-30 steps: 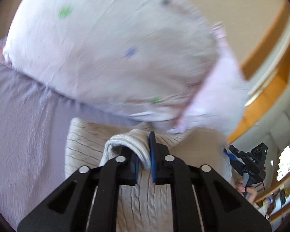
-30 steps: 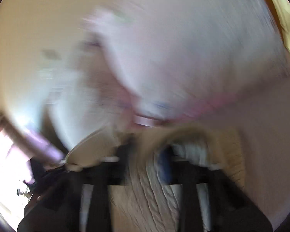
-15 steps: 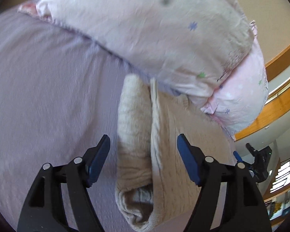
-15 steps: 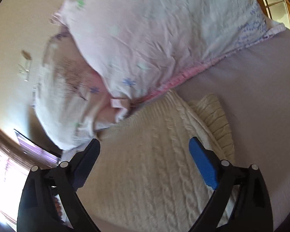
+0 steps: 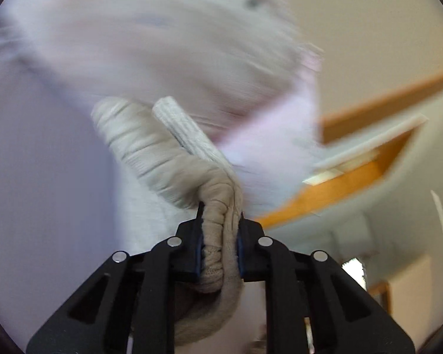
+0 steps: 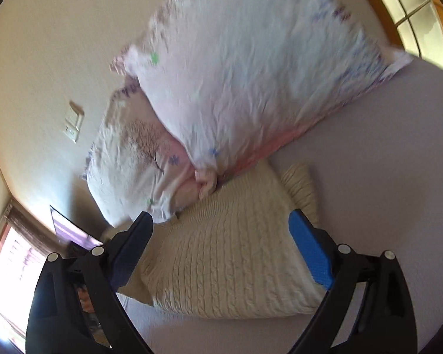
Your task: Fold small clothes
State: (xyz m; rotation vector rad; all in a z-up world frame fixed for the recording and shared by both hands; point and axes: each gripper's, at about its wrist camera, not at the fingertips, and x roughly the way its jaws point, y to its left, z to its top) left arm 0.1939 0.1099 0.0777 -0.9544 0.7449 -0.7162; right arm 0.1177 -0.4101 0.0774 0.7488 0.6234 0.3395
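A cream cable-knit sweater lies on the lilac bed sheet, its top edge against the pillows. My right gripper is open and empty, its jaws spread above the sweater body. My left gripper is shut on a bunched fold of the sweater, which rises lifted and twisted ahead of the jaws. The left wrist view is motion-blurred.
Two pale floral pillows are stacked at the head of the bed, against a cream wall with a light switch. A window with a wooden frame sits at the upper right. Wooden trim shows in the left wrist view.
My left gripper was open over the folded sweater edge half a second ago; now it is shut on it and has lifted it. My right gripper stays open.
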